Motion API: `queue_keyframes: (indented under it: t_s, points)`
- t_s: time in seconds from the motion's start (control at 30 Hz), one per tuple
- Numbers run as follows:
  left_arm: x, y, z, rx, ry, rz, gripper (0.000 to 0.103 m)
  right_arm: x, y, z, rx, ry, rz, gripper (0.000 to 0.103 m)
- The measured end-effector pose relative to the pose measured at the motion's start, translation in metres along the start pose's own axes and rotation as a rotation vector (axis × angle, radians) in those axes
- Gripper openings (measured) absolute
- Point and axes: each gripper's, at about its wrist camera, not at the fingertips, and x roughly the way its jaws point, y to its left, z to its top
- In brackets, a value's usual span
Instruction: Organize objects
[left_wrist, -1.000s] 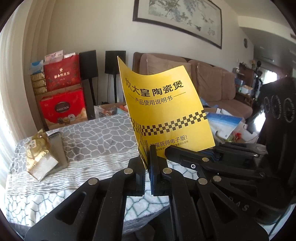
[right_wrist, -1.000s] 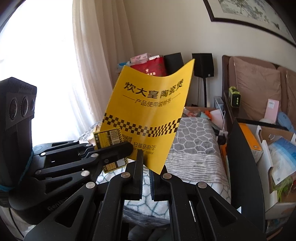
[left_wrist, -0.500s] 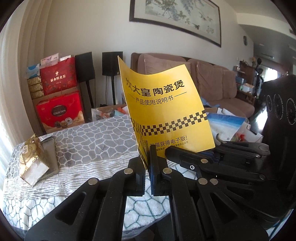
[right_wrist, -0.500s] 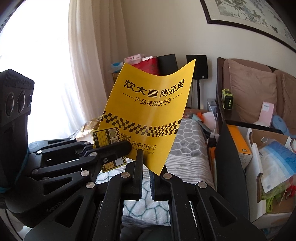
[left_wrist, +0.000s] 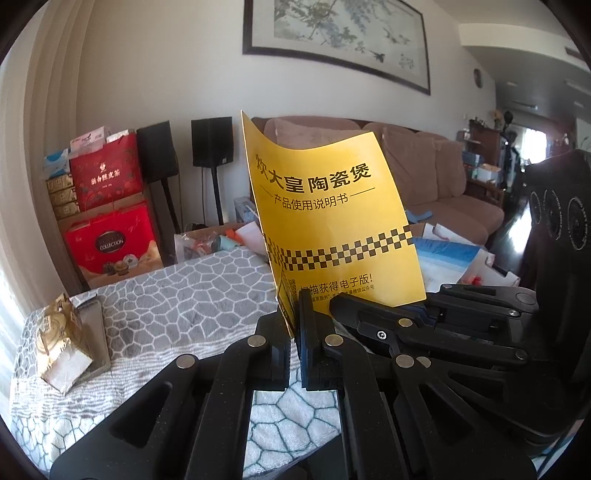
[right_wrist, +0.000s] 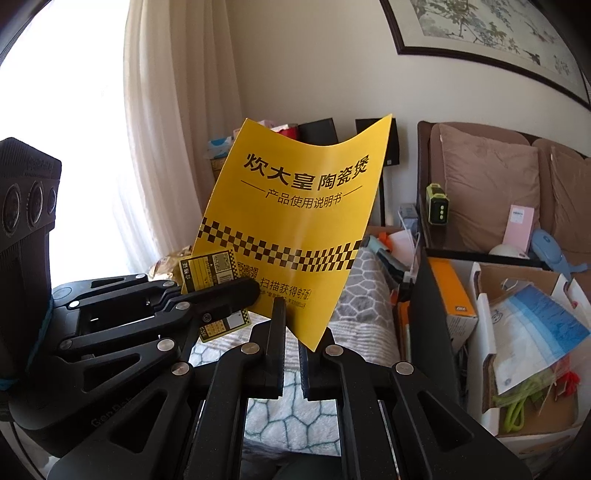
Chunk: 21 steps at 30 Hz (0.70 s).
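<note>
1. One yellow booklet (left_wrist: 332, 221) is up in the air over the table (left_wrist: 184, 295), standing almost straight up.
2. Two claws hold it by its bottom edge. The left claw (left_wrist: 295, 321) is pinched shut on one bottom corner. The right claw (right_wrist: 293, 332) is pinched shut on the other.
3. A small yellow card (right_wrist: 212, 269) sticks out by the left claw. I cannot tell if it is part of the booklet.
4. I think the tidying is partway. The booklet is not put down yet.
5. Left on the table: one gold packet (left_wrist: 59, 343) on the far side.
6. Beside the table are two black speakers (left_wrist: 212, 142), two red gift bags (left_wrist: 110, 247) and one open box (right_wrist: 532, 332) full of stuff.
</note>
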Motion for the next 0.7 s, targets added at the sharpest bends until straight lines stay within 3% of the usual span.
queue_keyframes:
  t_s: [0.3,0.7]
  points:
    - [-0.007,-0.014,0.015,0.037,-0.045,0.018,0.003,-0.021,0.0,0.01,-0.017,-0.053,-0.029,0.005]
    - [-0.002,-0.025,0.021,0.063,-0.052,0.019,0.003,-0.027,-0.011,0.015,0.005,-0.059,-0.038,0.005]
